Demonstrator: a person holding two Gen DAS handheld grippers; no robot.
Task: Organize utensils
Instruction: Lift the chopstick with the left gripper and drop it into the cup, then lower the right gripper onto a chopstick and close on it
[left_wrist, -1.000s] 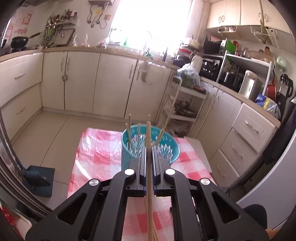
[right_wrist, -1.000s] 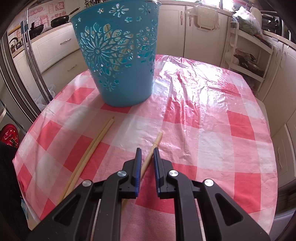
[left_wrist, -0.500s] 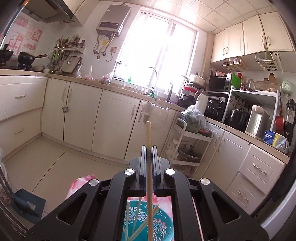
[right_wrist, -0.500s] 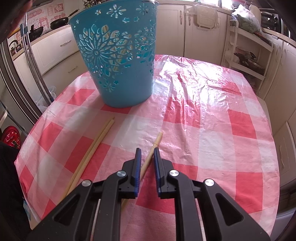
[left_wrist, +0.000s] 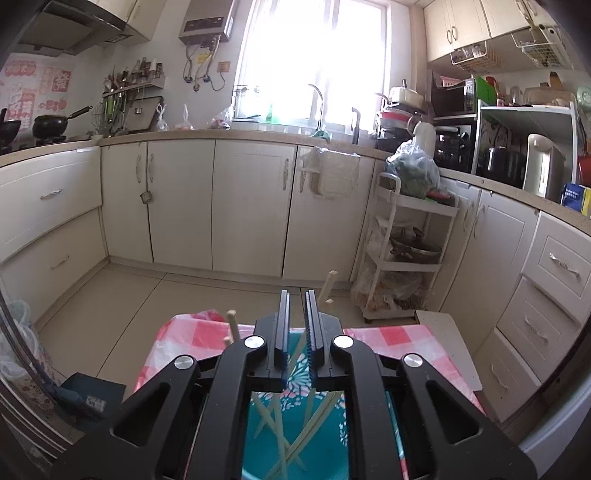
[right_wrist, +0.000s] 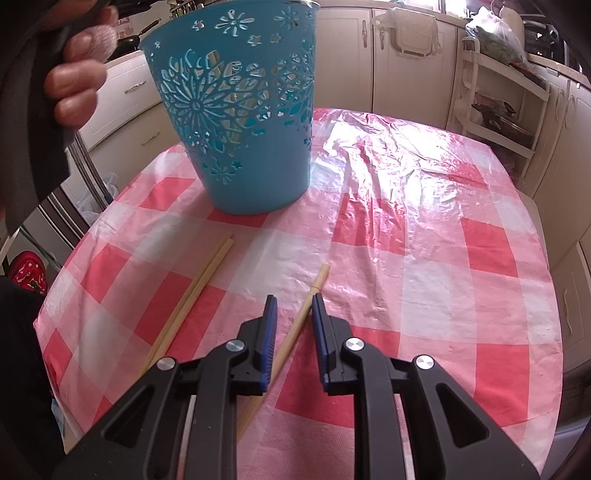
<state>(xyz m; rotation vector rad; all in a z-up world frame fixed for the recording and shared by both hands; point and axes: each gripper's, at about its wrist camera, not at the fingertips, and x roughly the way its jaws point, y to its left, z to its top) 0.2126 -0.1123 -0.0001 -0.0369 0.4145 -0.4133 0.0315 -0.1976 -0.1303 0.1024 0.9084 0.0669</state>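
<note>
With the left gripper (left_wrist: 296, 325) opening empty above the bin (right_wrist: 236, 110), the right gripper (right_wrist: 291, 321), opening, should be closed squarely on the chopstick (right_wrist: 301, 317) before the bin

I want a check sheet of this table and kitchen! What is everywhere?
Surface: table under a red-checked plastic cloth.
Job's things: blue basket with chopsticks inside; a pair of chopsticks and a single chopstick on the cloth.
Clutter: nothing seen.
Grippers: left gripper above the basket, opening, nothing between its fingers; right gripper opening around the single chopstick.
Cables: nothing seen on the table.
Surroundings: cabinets, white trolley.
</note>
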